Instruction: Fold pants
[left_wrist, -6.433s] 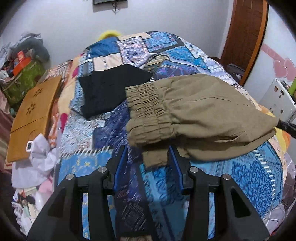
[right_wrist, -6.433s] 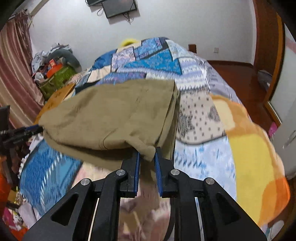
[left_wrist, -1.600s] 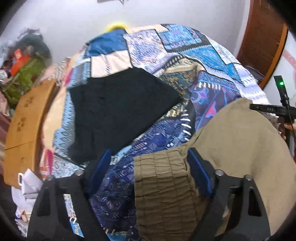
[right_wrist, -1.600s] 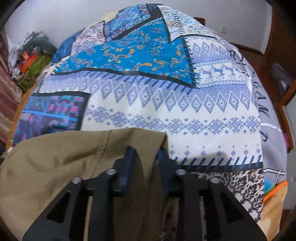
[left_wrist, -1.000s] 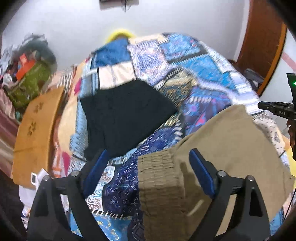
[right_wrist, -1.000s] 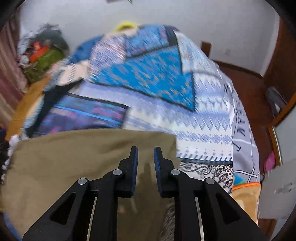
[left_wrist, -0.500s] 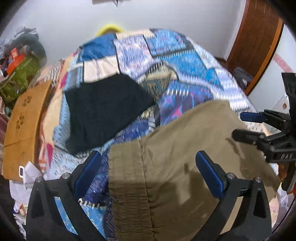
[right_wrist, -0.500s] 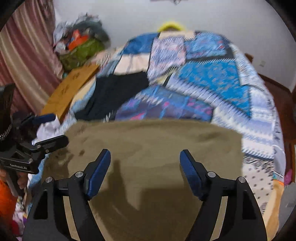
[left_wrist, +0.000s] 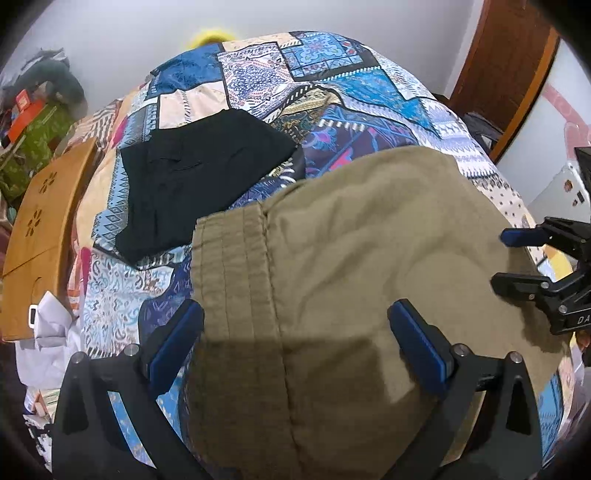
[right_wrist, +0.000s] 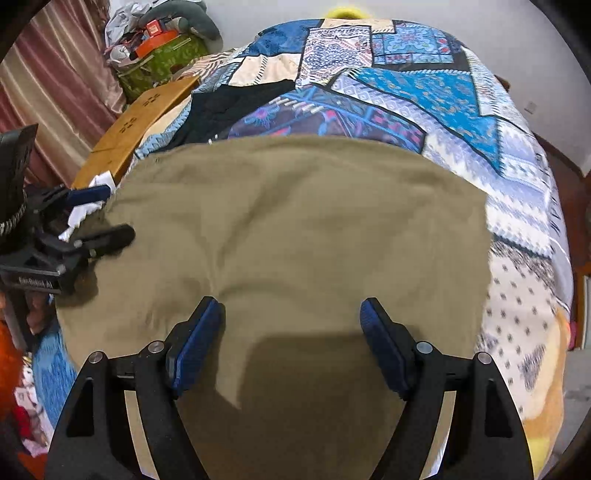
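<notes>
Pants (left_wrist: 351, 258) show their waistband (left_wrist: 232, 266) only in the left view

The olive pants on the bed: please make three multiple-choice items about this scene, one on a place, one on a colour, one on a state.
1. The black garment lies where?
A. On the quilt beyond the olive pants
B. On the olive pants
C. On the floor

2. What colour are the left tool's pads?
A. Red
B. Blue
C. White

3. How are the right tool's jaws?
A. Shut on the waistband
B. Shut on nothing
C. Spread apart

Answers: 1 A, it rests on the patchwork quilt past the waistband; 2 B, both pads are blue; 3 C, wide apart over the fabric.
</notes>
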